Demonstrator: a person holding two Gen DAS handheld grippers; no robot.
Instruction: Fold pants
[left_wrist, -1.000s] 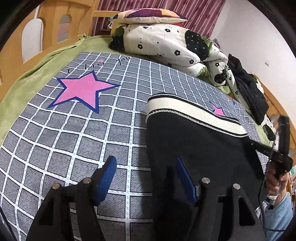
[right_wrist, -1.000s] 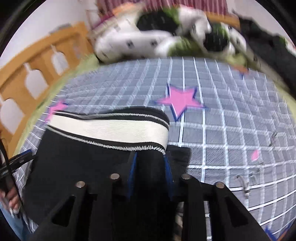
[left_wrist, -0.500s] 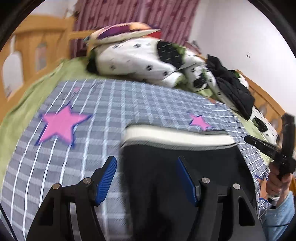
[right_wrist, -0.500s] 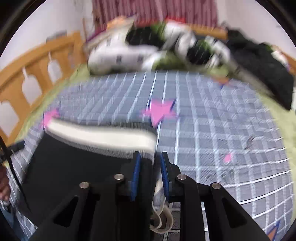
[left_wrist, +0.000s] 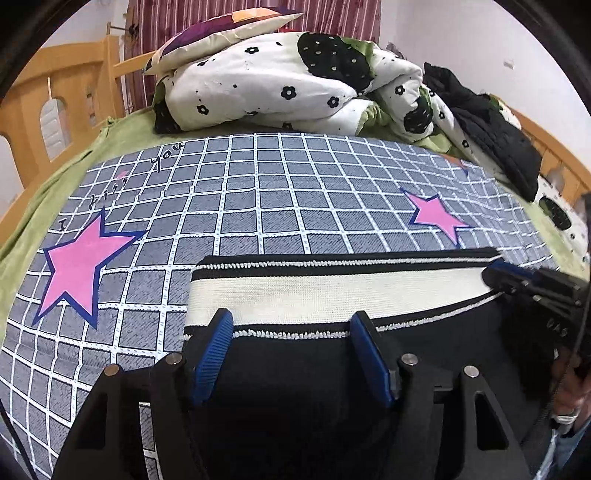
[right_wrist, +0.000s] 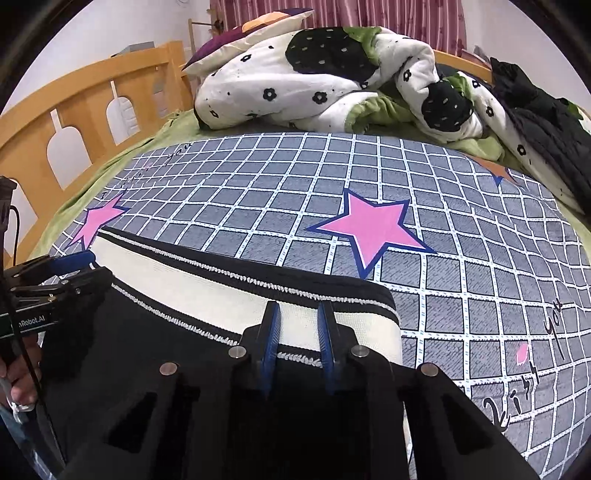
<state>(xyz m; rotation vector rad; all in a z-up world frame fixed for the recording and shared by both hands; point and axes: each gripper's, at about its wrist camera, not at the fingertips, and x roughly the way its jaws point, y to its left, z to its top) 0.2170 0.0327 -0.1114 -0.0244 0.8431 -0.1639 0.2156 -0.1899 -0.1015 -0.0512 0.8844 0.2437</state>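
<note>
While setting up the fold, treat the cream waistband (left_wrist: 332, 291) as the reference for everything.

Nearest: black pants (left_wrist: 291, 373) flat on the bed, legs running back under both tools, waistband at the far edge of the garment. Left gripper (left_wrist: 291, 319): wide apart, hovering over the waistband's left end, no pinch on cloth seen. Right gripper (right_wrist: 297, 314): narrow, at the waistband's right end with cream cloth showing between the pads; cannot tell whether actually clamped or just resting over it.

Judgement for a clean step: close the left tool on the left end first, confirm both layers caught at each end, then lift both ends level and together. Keep the waistband taut between the two tools to stop sagging in the middle. Avoid dragging the checked blanket (left_wrist: 258, 206) along.

Beyond the waistband: plenty of flat checked blanket, pink star (right_wrist: 369, 229) just past the right end, nothing lying in the way. Farther out: heaped flower-print quilt (left_wrist: 277, 85) and a dark garment (left_wrist: 498, 133), both well apart from the waistband. Wooden bed rail (right_wrist: 74, 122) off to the left side, clear of the waistband; likely no obstacle unless swinging wide.
</note>
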